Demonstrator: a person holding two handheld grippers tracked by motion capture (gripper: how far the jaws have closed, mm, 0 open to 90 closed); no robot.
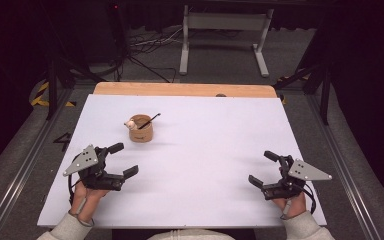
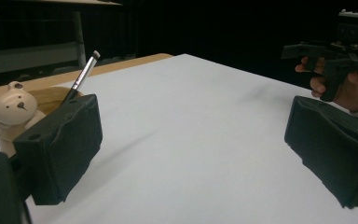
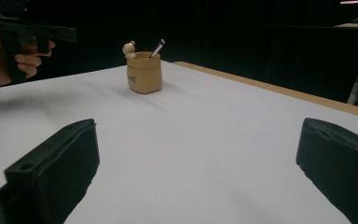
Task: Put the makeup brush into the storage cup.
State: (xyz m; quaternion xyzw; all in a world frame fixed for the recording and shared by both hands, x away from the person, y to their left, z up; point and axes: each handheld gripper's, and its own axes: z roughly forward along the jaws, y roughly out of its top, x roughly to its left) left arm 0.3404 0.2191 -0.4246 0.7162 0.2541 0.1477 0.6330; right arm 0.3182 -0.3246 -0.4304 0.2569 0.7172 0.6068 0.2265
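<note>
We see a tan cup (image 1: 141, 129) ahead of our left gripper (image 1: 120, 160), near it, a brush (image 1: 149, 120) leaning inside, a small bear figure (image 1: 129, 123) on its rim, both jaws wide and holding nothing, right gripper (image 1: 263, 167) well apart from the cup, white table (image 1: 205, 135), dark room beyond

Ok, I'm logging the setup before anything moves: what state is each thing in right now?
left gripper: open, holding nothing, near the cup
right gripper: open, holding nothing, off to the far side of the sheet
cup: upright on the white sheet, a small bear figure at its rim
brush: standing in the cup, leaning, head up
white sheet: lying flat on the table
</note>
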